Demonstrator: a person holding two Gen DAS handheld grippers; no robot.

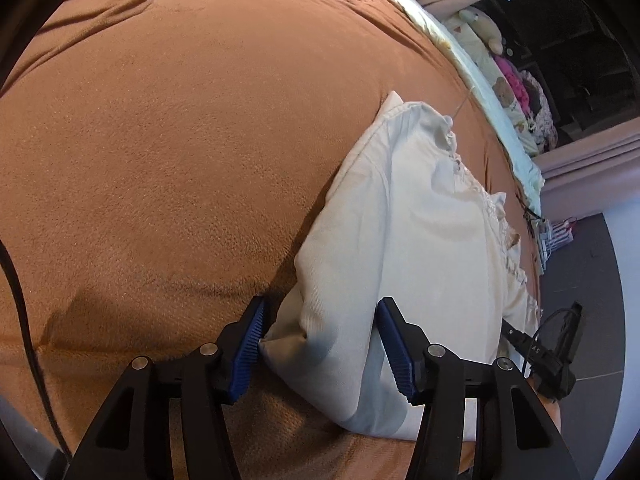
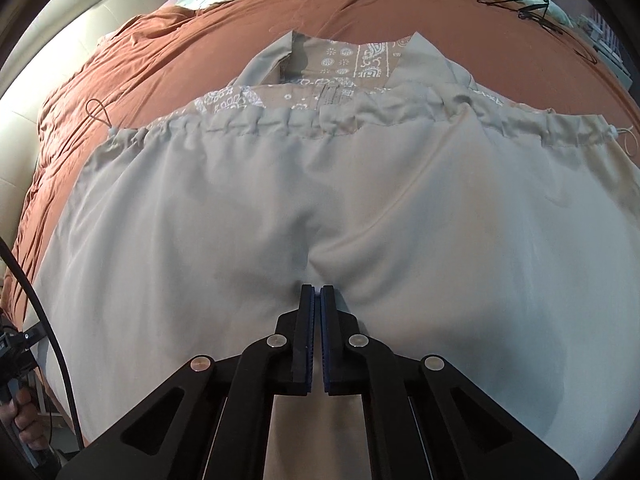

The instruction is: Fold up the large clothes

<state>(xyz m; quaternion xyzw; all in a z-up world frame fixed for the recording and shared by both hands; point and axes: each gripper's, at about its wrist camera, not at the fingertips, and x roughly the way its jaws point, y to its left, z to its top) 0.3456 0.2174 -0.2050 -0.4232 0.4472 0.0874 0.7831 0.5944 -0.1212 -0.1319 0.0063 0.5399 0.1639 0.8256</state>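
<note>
**Both grippers working 1 pale garment on the bed**

I am pinching the garment (image 2: 280, 216) with my right gripper (image 2: 316, 292), its 2 jaws pressed together on a small pucker of cloth near the middle of the near side. My left gripper (image 1: 320, 336) is standing spread around the garment's bulging left corner, 1 blue pad (image 1: 250, 344) touching the cloth and the other lying against it; whether they are truly squeezing I cannot tell.

The garment is lying across the rust blanket (image 1: 160, 160), its gathered drawstring hem (image 2: 320, 124) folded over toward the far side, with a patterned lining (image 2: 352, 60) showing beyond it. I am judging 1 fold as made; the wide panel still needs folding in from the sides and smoothing.

To the left, the blanket is offering plenty of open room. To the right, the bed edge is running near the garment, with a pale quilt (image 1: 480, 92) and the floor (image 1: 592, 280) just past it. A black cable (image 2: 532, 8) is lying on the blanket beyond the far corner.
</note>
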